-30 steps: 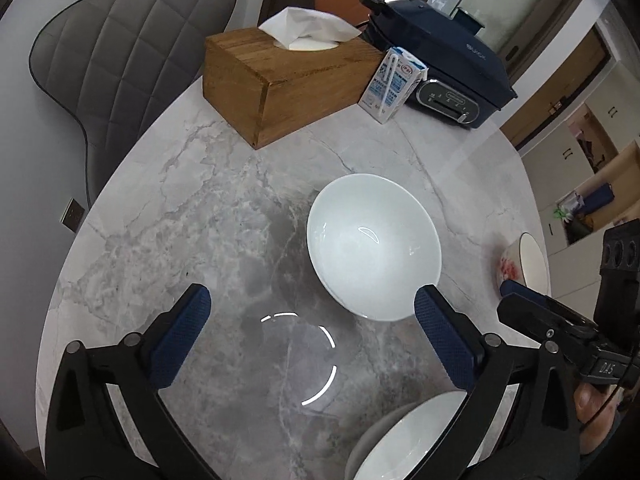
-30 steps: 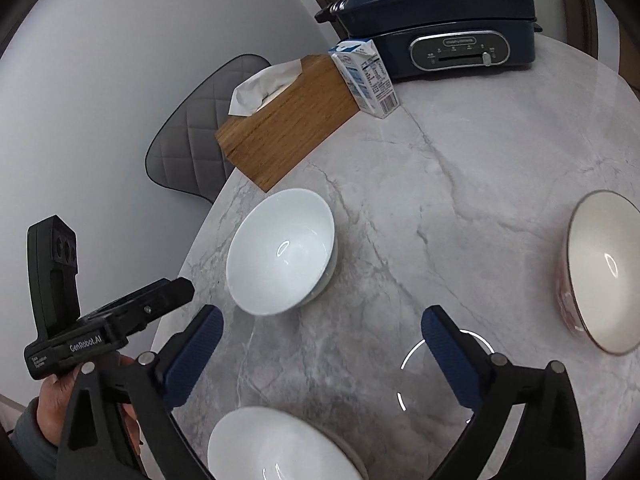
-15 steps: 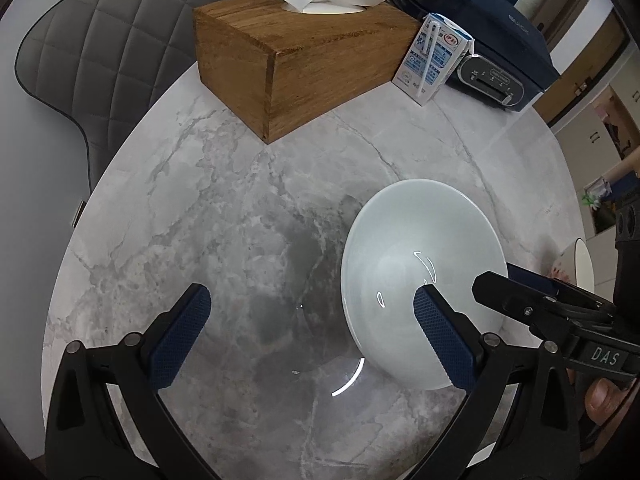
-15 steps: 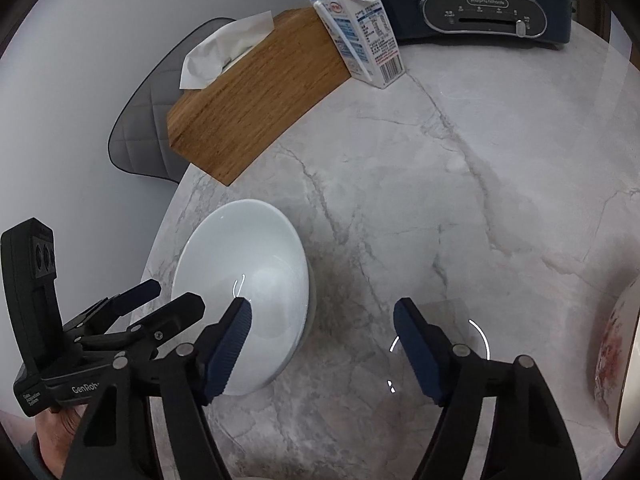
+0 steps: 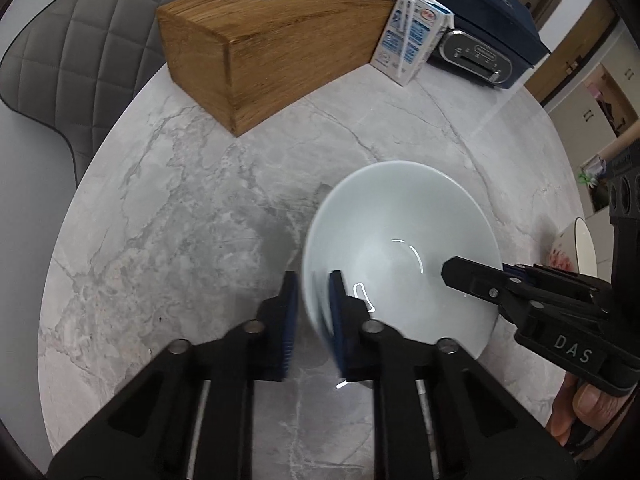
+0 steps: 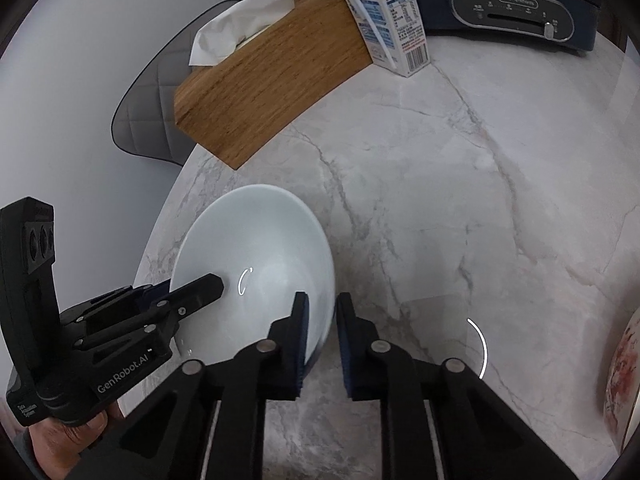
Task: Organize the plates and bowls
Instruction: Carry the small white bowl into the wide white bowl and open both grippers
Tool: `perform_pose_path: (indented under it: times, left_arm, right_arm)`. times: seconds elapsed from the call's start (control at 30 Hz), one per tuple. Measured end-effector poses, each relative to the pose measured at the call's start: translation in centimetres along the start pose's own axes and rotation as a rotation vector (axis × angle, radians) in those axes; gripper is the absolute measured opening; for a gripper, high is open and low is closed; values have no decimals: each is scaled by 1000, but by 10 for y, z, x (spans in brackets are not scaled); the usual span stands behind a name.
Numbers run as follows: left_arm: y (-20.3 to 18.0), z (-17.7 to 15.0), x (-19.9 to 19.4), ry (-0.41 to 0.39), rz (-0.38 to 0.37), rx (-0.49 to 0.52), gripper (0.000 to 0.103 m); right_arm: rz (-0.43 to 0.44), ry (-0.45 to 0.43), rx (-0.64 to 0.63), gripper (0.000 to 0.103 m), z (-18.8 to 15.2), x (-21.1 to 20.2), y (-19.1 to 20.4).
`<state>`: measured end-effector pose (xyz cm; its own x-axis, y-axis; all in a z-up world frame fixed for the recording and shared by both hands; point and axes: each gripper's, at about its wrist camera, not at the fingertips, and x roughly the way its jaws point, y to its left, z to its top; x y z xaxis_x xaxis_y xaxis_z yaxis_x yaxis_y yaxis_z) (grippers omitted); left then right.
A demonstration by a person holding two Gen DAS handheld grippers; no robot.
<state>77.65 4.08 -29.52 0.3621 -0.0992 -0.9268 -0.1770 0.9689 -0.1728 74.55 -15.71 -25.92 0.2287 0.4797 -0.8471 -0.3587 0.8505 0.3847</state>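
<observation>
A white bowl sits on the round marble table. My left gripper is shut on its left rim, one finger inside and one outside. My right gripper is shut on the opposite rim of the same bowl. Each gripper shows in the other's view, the right one at the bowl's right side and the left one at its left. A plate with a red pattern stands at the table's right edge and also shows in the left wrist view.
A wooden tissue box, a small milk carton and a dark blue electric cooker stand at the far side of the table. A grey quilted chair is beyond the table's left edge.
Both grippers moved in on the white bowl and closed on opposite sides of its rim. A second white bowl seen near the front edge a second ago is out of view now.
</observation>
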Motion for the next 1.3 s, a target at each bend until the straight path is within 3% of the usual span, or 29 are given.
perform_pose_path:
  times: [0.2, 0.4, 0.73, 1.03, 1.3]
  left_arm:
    - [-8, 1, -19, -23, -9, 5, 7]
    - [-26, -14, -73, -55, -59, 43, 7]
    - [-60, -103, -140, -54, -154, 107, 7]
    - [-63, -180, -117, 51, -108, 132, 7]
    - [-62, -201, -90, 76, -52, 171, 8]
  right_arm:
    - [17, -23, 23, 15, -3, -15, 1]
    - [12, -59, -12, 16, -19, -65, 16]
    - [-33, -82, -38, 16, -108, -140, 33]
    - [-42, 5, 34, 16, -178, -112, 26]
    - [-57, 71, 42, 15, -202, -84, 19]
